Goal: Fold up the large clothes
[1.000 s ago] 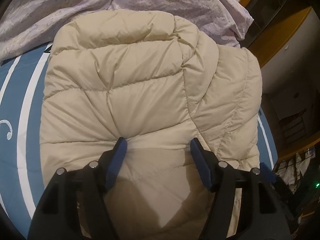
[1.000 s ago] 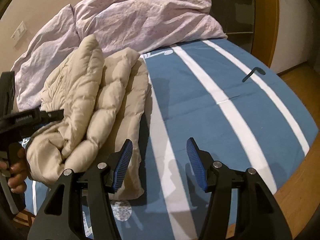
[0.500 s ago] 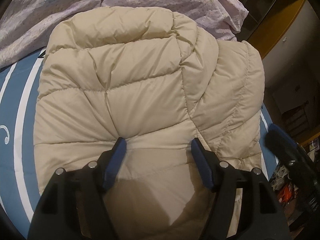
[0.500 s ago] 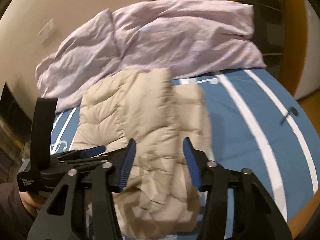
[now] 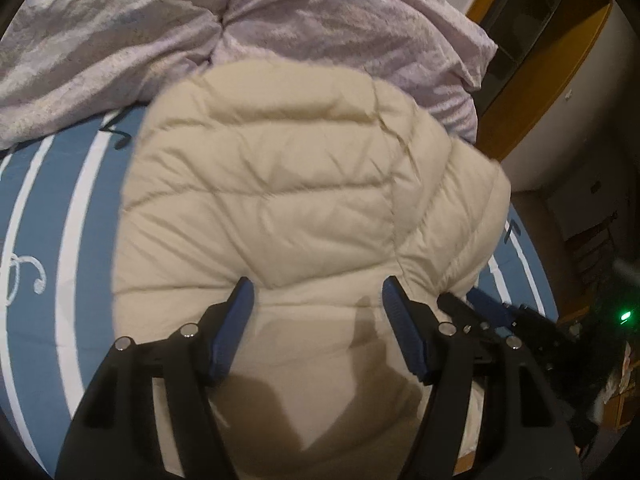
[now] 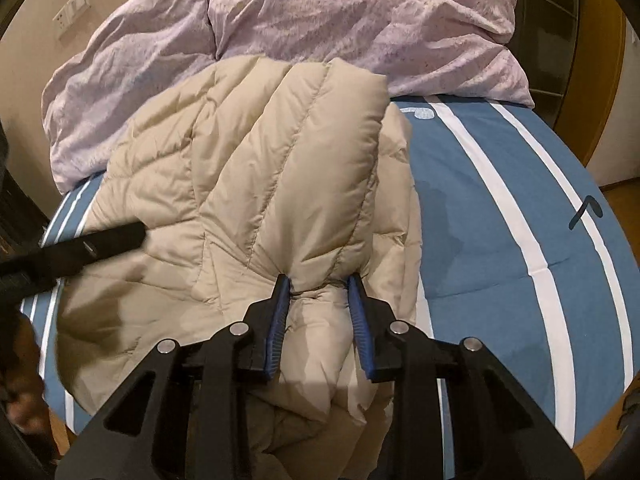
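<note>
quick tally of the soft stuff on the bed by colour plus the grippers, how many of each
Beige puffer jacket: 1
Lilac duvet: 1, bunched behind the jacket
Blue sheet with white stripes: 1
Grippers: 2, the left gripper open over the jacket, the right gripper shut on a fold of it
Total: 5

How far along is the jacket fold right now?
Done: the beige puffer jacket lies bunched on the blue striped bed, a sleeve section doubled over its body. In hand: the right gripper has its jaws pinched on that folded part; the left gripper sits open over the jacket. Left: squaring the loose, uneven edges into a compact bundle.
</note>
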`<state>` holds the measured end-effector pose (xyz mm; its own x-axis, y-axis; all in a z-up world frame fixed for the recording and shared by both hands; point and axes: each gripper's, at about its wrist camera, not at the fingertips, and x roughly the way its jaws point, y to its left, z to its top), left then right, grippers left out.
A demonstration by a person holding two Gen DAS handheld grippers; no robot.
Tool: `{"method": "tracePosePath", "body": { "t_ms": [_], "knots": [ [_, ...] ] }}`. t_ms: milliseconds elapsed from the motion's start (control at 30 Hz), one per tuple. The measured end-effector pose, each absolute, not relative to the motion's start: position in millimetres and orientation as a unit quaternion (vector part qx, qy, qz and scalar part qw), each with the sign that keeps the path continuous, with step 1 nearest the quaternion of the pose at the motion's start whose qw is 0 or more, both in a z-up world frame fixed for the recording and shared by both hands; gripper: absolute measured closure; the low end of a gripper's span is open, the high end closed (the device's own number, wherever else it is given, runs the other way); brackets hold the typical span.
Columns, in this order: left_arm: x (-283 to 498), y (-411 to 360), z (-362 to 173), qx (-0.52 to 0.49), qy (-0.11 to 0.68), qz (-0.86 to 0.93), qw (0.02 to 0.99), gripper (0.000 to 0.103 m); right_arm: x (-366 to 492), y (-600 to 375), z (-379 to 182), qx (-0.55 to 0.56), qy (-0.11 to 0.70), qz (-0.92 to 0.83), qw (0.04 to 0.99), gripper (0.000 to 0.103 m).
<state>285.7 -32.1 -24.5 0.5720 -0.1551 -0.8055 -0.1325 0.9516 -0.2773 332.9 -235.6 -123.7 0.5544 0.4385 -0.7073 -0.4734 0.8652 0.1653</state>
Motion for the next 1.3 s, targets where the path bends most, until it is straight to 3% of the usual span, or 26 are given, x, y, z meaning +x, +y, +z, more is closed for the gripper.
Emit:
{"method": "tracePosePath", "body": {
  "t_ms": [267,800,1300],
  "knots": [
    [297.9,1.4,-5.7,-0.127,0.434,0.049,0.891,0.036,337.3,-237.2,-133.6,-0.020,0.404,0.253,0.879,0.072],
    [310.0,6.2,-52.6,-0.097,0.471,0.091,0.872,0.030,336.7,-239.0,-137.4,-0.011,0.404,0.245,0.881,0.068],
    [310.4,4.1,-53.0,-0.104,0.469,0.090,0.872,0.029,327.6,-218.1,-68.4,-0.011,0.331,0.305,0.893,0.064]
  ]
}}
